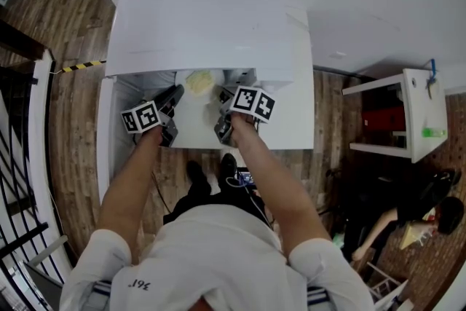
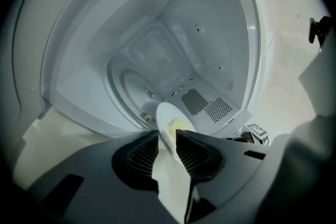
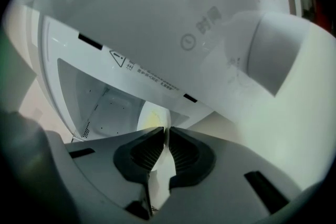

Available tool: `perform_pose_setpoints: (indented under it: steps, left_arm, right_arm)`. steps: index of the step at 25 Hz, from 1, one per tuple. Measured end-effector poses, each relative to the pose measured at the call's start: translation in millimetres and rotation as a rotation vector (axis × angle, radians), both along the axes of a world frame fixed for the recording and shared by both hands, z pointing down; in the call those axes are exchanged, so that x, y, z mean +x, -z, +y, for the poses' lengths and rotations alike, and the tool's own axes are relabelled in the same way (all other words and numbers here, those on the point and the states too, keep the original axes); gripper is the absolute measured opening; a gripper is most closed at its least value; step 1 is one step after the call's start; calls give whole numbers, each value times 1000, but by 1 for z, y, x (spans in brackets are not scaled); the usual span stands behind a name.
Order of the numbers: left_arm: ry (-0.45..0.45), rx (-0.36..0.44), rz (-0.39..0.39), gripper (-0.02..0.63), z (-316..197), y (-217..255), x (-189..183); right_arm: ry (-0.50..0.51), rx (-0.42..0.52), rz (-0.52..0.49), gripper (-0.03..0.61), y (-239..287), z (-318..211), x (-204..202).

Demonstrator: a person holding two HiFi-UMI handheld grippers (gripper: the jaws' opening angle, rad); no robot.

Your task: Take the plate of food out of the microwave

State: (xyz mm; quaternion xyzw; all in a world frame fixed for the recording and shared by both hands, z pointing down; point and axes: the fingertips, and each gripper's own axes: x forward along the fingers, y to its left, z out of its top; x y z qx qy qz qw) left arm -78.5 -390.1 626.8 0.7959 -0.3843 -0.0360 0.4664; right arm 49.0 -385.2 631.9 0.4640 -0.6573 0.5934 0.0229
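Note:
The white microwave (image 1: 204, 18) stands on a white table, its cavity (image 2: 173, 34) open toward me with the glass turntable (image 2: 131, 86) bare inside. A white plate (image 1: 198, 81) with pale yellow food hangs just outside the opening, held by both grippers. My left gripper (image 1: 177, 93) is shut on the plate's left rim. In its own view the plate (image 2: 169, 119) runs edge-on between the two pads of the left gripper (image 2: 167, 136). My right gripper (image 1: 226, 95) is shut on the opposite rim. The plate (image 3: 150, 115) shows beyond the nearly closed jaws of the right gripper (image 3: 166, 131).
The white table (image 1: 295, 120) reaches a little past the microwave toward me. The open door (image 1: 107, 129) stands at the left. A black railing (image 1: 22, 156) lies farther left, a white shelf unit (image 1: 415, 113) at the right, and a seated person (image 1: 429, 222) at lower right.

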Motion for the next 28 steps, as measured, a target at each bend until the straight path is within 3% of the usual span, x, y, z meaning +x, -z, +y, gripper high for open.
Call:
perform_pose_setpoints:
  steps: [3, 19, 28]
  left_arm:
    - [3, -1, -44, 89, 3, -1, -1]
    - [18, 7, -32, 72, 38, 27, 11]
    - [-23, 16, -32, 69, 76, 46, 23]
  right_arm:
    - [2, 2, -2, 35, 1, 2, 1]
    - [11, 29, -38, 35, 21, 32, 13]
    - [32, 36, -89, 34, 38, 71, 26]
